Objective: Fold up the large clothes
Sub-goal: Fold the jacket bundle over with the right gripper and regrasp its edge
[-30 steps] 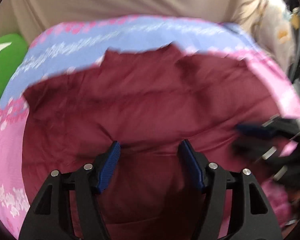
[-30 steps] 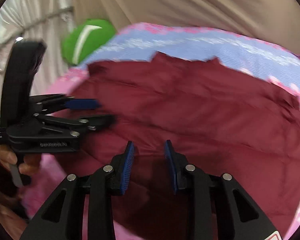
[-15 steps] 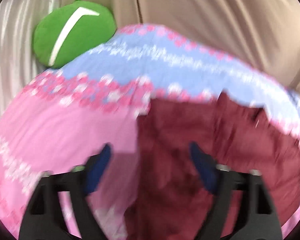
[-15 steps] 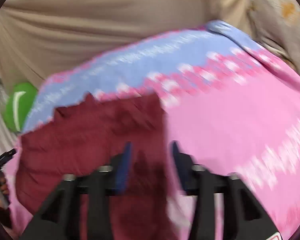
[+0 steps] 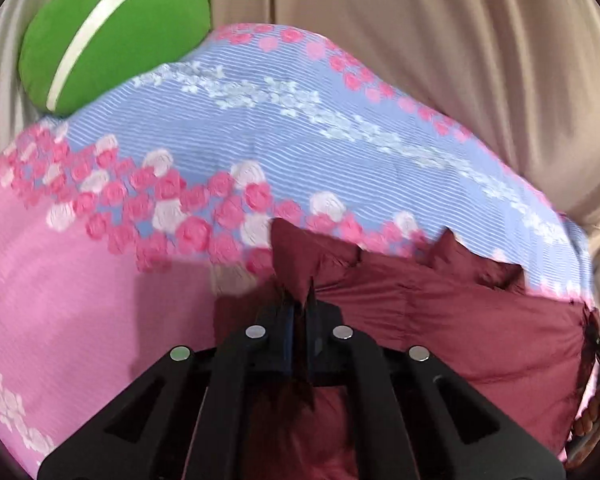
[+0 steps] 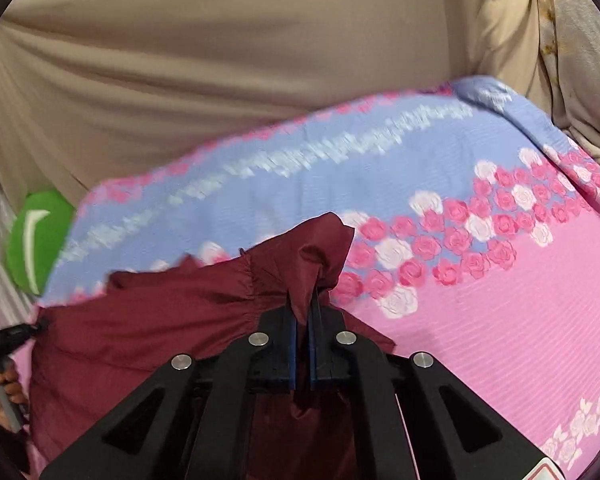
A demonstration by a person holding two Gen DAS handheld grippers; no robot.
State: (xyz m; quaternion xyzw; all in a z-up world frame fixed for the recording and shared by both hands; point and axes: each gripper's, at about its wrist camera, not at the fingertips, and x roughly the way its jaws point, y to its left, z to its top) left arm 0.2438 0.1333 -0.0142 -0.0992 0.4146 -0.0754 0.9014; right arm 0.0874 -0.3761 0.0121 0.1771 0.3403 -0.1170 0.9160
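Maroon garment (image 5: 440, 320) pinched at opposite edges by both grippers' closed fingers (image 6: 294, 332)

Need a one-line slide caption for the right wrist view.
Right tongs shut on a corner of the maroon garment lying on the floral bedspread.

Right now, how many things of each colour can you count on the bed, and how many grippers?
Maroon garment: 1
Green cushion: 1
Pink and blue floral bedspread: 1
Black grippers, left gripper and right gripper, both shut on the garment: 2
Total: 5
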